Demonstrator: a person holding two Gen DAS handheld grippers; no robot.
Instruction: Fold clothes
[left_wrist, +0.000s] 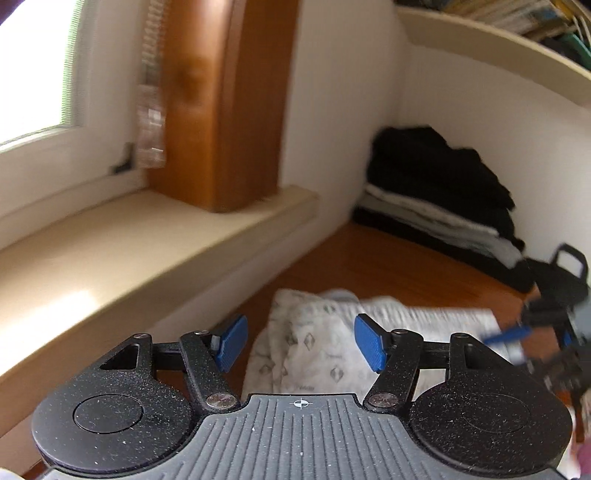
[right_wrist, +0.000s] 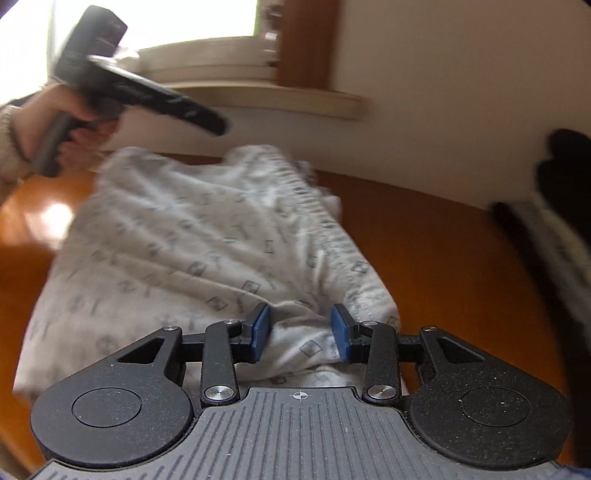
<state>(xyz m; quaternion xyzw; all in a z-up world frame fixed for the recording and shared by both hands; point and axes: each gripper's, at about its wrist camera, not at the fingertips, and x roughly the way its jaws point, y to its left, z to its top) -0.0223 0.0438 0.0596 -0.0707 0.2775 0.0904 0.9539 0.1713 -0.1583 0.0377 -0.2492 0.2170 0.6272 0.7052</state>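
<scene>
Wooden table (right_wrist: 443, 258), warm brown and glossy, set against a white wall beneath a cream window sill (left_wrist: 110, 251); at the far right corner, stack of folded clothes (left_wrist: 443, 199), dark layers over pale ones, well apart from the work. Centre of the table: pale patterned garment (right_wrist: 192, 251), lying crumpled and not yet squared, gathered waistband toward the wall, long axis running from that band down toward the right-wrist camera, so probably shorts or trousers. Right gripper (right_wrist: 300, 334) low over the near hem, jaws spread moderately wide with cloth showing between the blue pads (right_wrist: 340, 334) but nothing pinched; nearer of the two to the fabric, hem directly ahead of and below the fingertips. Left gripper (left_wrist: 300, 345) raised and tilted up toward the window, jaws fully apart and empty, garment ahead and below. Left hand (right_wrist: 70, 118) wrapped on its handle above the far left edge of the cloth; motion blur there, exact height not determinable.
</scene>
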